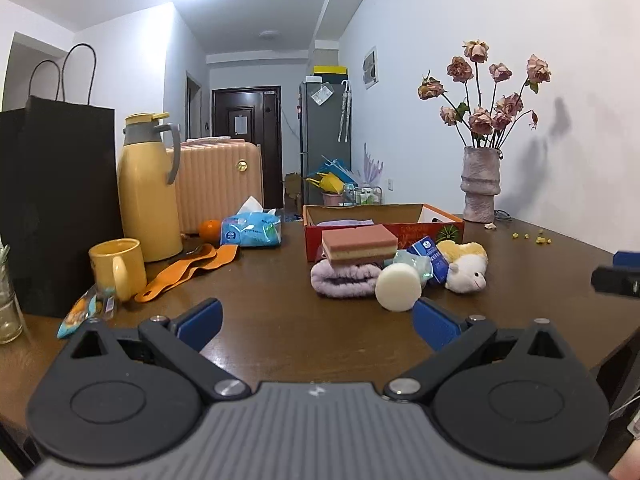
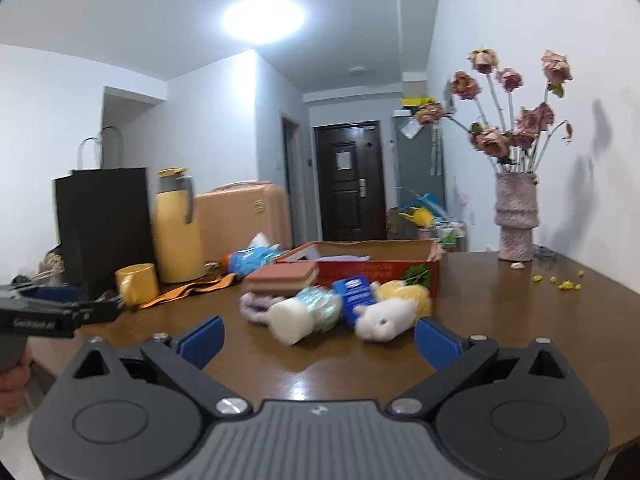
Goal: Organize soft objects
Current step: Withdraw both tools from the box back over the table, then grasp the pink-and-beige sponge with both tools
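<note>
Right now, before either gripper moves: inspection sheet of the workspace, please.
Surface: brown wooden table, yellow crumbs at far right.
Job's things: pink sponge on lilac towel; white round sponge; plush sheep; red cardboard box behind, lilac cloth inside.
Clutter: yellow mug, thermos, black bag, tissue pack, vase.
Grippers: left gripper and right gripper open, empty.
Cables: nothing seen.
Surroundings: suitcase, fridge, door.

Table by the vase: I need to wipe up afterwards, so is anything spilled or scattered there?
Yes. Small yellow crumbs lie loose on the table right of the vase, and one fallen petal sits at its base. The roses look dried and drooping. Nothing appears wet.
</note>
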The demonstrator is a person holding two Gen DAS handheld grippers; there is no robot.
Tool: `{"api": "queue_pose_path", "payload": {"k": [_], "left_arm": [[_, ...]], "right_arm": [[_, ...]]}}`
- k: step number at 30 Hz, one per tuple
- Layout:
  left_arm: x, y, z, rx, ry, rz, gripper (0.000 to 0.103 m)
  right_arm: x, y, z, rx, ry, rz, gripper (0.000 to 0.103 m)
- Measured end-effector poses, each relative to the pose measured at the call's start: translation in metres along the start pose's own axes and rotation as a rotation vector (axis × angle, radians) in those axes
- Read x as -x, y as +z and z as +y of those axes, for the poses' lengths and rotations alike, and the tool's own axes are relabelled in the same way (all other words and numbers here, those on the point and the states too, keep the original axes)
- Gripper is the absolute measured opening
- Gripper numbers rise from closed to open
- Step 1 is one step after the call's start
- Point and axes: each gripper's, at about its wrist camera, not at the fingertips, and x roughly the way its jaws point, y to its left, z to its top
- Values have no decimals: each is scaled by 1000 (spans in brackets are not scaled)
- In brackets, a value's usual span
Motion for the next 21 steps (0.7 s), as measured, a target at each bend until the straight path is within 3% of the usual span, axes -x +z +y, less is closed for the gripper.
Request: {"api": "queue_pose_path", "payload": {"k": [10,13,16,21], "left_arm": [[-16,-1,3,24,7,30,103],[-30,-5,2,34,-6,62,103],[-48,-6,0,43,-23,98,103],[-77,-2,-5,57,-51,126,103]], "right_arm": [[-13,-8,21,65,22,19,102],[-25,-15,21,81,-14,58,101],[-36,-19,13,58,2,61,96],[-60,-13,0,-4,-17,88,97]]}}
